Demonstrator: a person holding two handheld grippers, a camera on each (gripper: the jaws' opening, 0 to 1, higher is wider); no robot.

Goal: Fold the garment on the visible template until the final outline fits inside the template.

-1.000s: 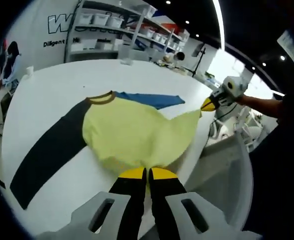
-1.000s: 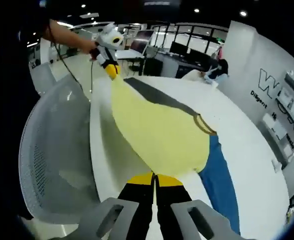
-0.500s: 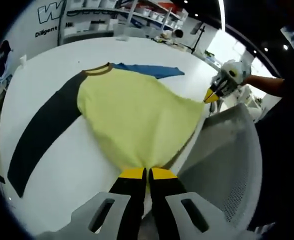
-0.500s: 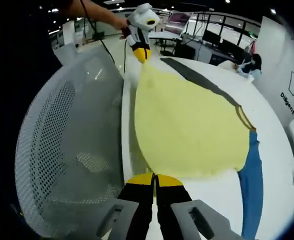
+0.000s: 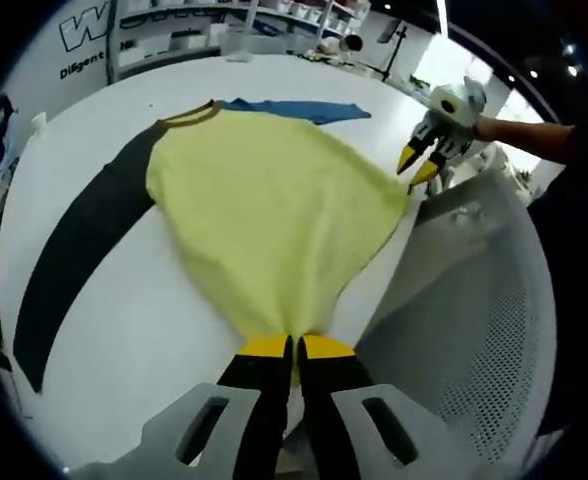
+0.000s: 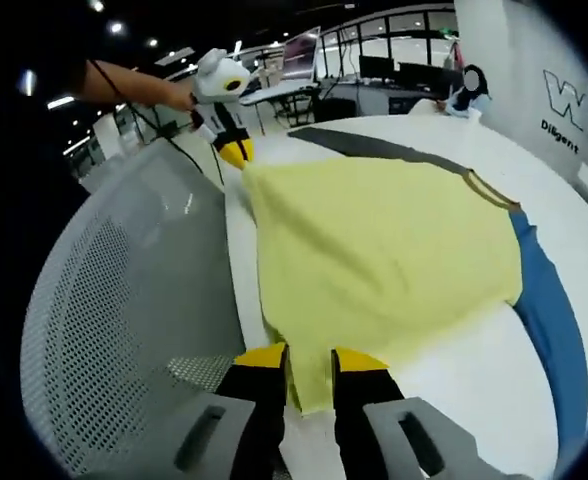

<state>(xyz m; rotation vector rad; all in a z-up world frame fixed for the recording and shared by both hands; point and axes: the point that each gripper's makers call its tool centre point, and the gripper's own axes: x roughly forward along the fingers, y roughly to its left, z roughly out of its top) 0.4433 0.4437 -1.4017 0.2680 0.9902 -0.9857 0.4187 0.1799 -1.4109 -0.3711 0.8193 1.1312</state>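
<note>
2 grippers are at the near hem of the garment (image 5: 274,210), one at each hem corner. The left gripper (image 5: 294,346) is clenched on the yellow hem corner, jaws pressed together with cloth between the yellow tips. The right gripper (image 6: 303,357) has its jaws parted; the other hem corner lies between them but is not pinched, so this gripper reads as released. In the left gripper view the right gripper shows with its yellow tips spread, just beside the cloth edge.

The garment lies flat on the white bench (image 5: 104,330), yellow body spread toward the near edge, dark sleeve (image 5: 79,260) out to one side, blue sleeve (image 5: 294,108) to the other, brown collar (image 5: 189,112) on the far side. The hem corner at the right gripper sits at the bench edge. Judgement: holding both hem corners suits laying the body out flat or carrying the hem up toward the collar; with one corner let go, the cloth looks to be settling flat and no fold is made yet.

No template outline can be made out on the bench.

1 white mesh chair (image 6: 124,320) stands right against the near bench edge, close to both grippers, and could crowd the hands. Shelving with bins (image 5: 224,20) stands against the far wall, well apart.
</note>
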